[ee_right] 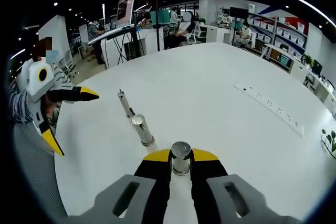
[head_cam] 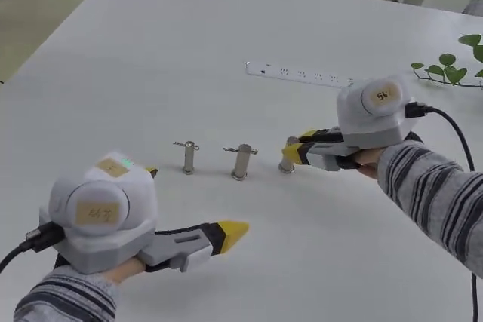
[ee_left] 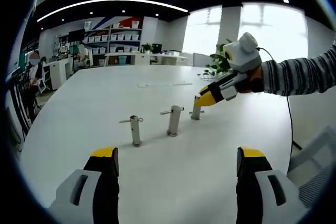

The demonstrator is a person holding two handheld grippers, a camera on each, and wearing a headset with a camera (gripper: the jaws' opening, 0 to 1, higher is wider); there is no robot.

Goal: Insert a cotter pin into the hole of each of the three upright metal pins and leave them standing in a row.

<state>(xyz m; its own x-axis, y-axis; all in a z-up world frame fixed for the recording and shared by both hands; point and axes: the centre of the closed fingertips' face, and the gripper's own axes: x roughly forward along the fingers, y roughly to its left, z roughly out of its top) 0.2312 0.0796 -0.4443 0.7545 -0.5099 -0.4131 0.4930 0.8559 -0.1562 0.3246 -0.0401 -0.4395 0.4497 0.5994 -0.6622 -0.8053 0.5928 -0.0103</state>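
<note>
Three upright metal pins stand in a row on the white table point(head_cam: 151, 50). The left pin point(head_cam: 189, 157) and the middle pin point(head_cam: 241, 162) each carry a cotter pin across the top. My right gripper point(head_cam: 290, 154) is shut on the right pin point(ee_right: 180, 157), with its yellow-tipped jaws on either side of the shaft. Whether that pin holds a cotter pin is hidden. My left gripper point(ee_left: 178, 153) stands open and holds nothing, on the near side of the row and apart from the left pin point(ee_left: 136, 130) and the middle pin point(ee_left: 174, 121).
A white power strip point(head_cam: 298, 74) lies beyond the row. A green plant point(head_cam: 451, 65) sits at the far right edge. A black cable point(head_cam: 456, 141) trails from the right gripper. Bare tabletop lies around the pins.
</note>
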